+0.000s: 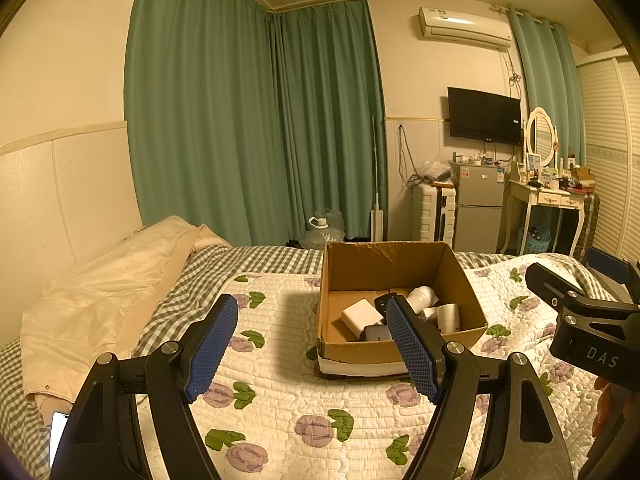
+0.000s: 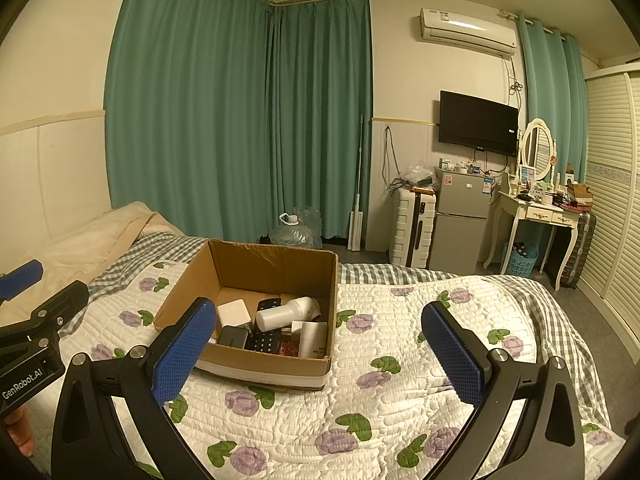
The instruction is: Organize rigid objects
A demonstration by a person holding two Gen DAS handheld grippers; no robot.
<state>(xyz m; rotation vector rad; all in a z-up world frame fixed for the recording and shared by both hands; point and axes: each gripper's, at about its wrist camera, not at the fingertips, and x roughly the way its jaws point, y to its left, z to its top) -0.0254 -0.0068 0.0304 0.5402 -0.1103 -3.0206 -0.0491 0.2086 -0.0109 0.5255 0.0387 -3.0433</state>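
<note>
An open cardboard box (image 1: 400,268) (image 2: 276,268) stands on the quilted bed. It holds several rigid objects: a white bottle (image 2: 286,312) (image 1: 422,296), a white square adapter (image 2: 233,313) (image 1: 361,313), a black calculator (image 2: 264,342), a dark grey block (image 2: 233,337) and a white cup (image 2: 314,338) (image 1: 448,317). My left gripper (image 1: 314,348) is open and empty, above the quilt just left of the box. My right gripper (image 2: 320,356) is open and empty, above the quilt near the box's front right corner.
The flowered quilt (image 2: 380,380) covers the bed. A cream duvet (image 1: 100,300) lies bunched at the left. A phone (image 1: 58,436) lies at the bed's left edge. Beyond the bed stand a suitcase, a small fridge (image 2: 460,216) and a dressing table (image 2: 540,208).
</note>
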